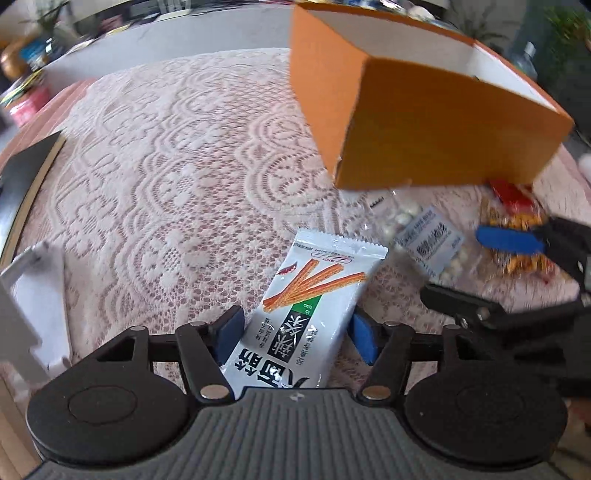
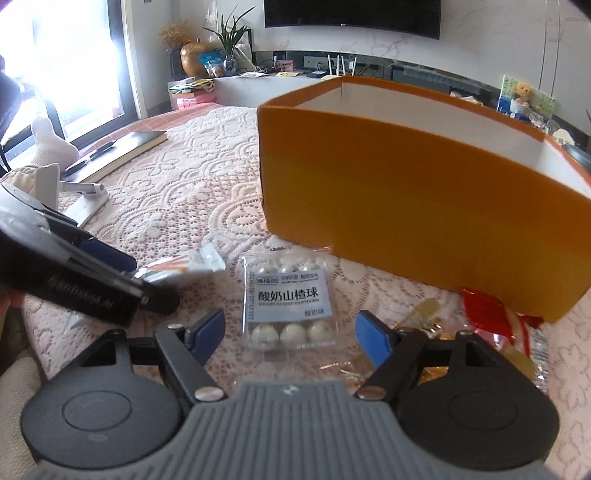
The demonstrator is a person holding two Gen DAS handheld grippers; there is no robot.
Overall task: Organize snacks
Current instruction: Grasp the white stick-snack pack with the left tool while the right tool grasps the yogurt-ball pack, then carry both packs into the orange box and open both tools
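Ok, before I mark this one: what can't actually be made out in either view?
- Orange box contents: both views, its near wall hides the floor.
- White stick-snack packet lower end: left wrist view, under the left gripper body; whether the pads touch it is unclear.
- Red-and-gold snacks: right wrist view, partly behind the right gripper; blurred in the left.
- Yogurt hawthorn ball pack: date print too small.

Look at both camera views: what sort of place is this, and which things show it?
Most likely a home living room. A wall-mounted television hangs above a low media shelf with potted plants, and the orange box sits on a lace tablecloth.
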